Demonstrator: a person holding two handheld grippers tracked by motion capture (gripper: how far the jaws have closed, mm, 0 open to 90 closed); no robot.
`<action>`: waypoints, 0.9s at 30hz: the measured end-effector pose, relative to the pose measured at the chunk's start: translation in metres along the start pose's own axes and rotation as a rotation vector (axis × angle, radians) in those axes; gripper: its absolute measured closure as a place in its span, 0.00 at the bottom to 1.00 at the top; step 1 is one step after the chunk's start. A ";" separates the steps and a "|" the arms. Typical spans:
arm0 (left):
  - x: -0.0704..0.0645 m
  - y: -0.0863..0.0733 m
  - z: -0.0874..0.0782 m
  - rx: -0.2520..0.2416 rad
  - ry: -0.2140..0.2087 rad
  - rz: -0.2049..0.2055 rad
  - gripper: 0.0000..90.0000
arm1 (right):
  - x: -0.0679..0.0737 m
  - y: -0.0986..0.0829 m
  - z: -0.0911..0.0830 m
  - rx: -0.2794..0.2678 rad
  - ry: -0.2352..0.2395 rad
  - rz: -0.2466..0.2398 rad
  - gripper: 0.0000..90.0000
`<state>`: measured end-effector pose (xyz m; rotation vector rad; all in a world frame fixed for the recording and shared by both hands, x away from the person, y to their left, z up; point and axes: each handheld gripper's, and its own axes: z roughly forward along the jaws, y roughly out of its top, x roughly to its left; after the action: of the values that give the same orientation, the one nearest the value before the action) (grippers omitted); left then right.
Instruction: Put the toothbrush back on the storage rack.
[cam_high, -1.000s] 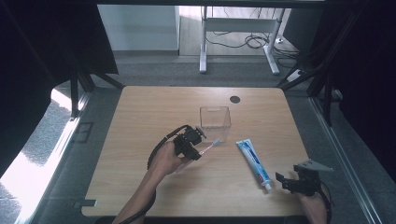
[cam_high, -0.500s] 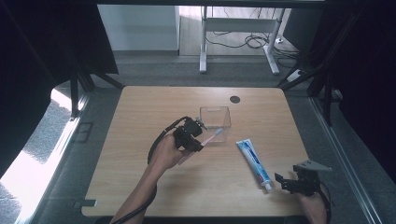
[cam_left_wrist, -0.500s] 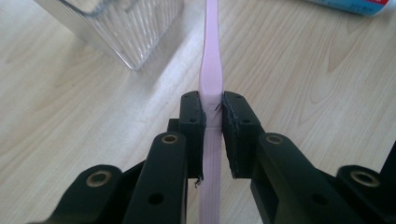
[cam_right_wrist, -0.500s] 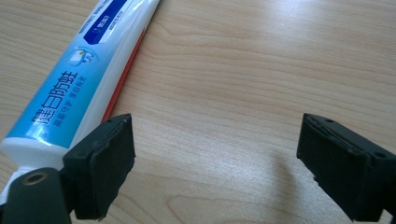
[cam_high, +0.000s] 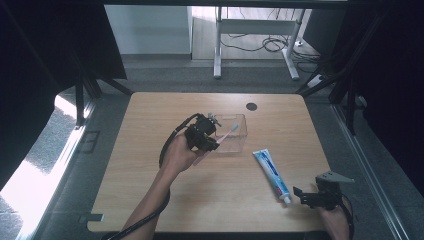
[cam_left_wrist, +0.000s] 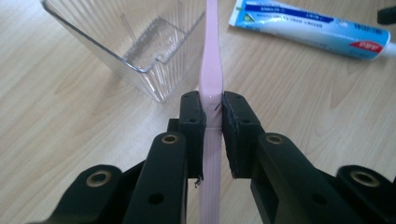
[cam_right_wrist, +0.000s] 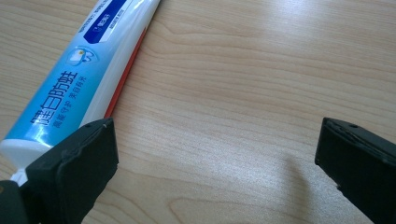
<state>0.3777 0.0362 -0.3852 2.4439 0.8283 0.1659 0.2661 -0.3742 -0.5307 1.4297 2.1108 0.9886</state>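
At the lower right of the high view, the right gripper (cam_high: 306, 194) rests with jaws spread wide, just beside the capped end of a toothpaste tube (cam_high: 270, 172). Its glossy blue-and-white label carries Chinese characters, 健白防蛀 (cam_right_wrist: 60, 95). Toward frame centre, the left gripper (cam_high: 210, 139) clamps a smooth pink toothbrush (cam_left_wrist: 211, 79) by its handle, head over a ribbed clear plastic box (cam_high: 239, 131) on the pale wood-grain table (cam_high: 150, 110).
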 end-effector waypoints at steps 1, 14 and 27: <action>0.001 0.001 -0.001 -0.007 0.000 -0.004 0.88 | 0.000 0.000 0.000 0.001 0.000 0.001 0.00; 0.011 0.021 0.001 -0.061 0.028 -0.014 0.88 | 0.000 0.000 0.001 0.002 0.007 -0.005 0.00; 0.017 0.037 0.007 -0.119 0.050 -0.020 0.88 | 0.001 0.000 0.002 0.007 0.008 -0.009 0.00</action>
<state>0.4126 0.0185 -0.3715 2.3280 0.8403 0.2620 0.2668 -0.3729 -0.5316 1.4204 2.1272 0.9860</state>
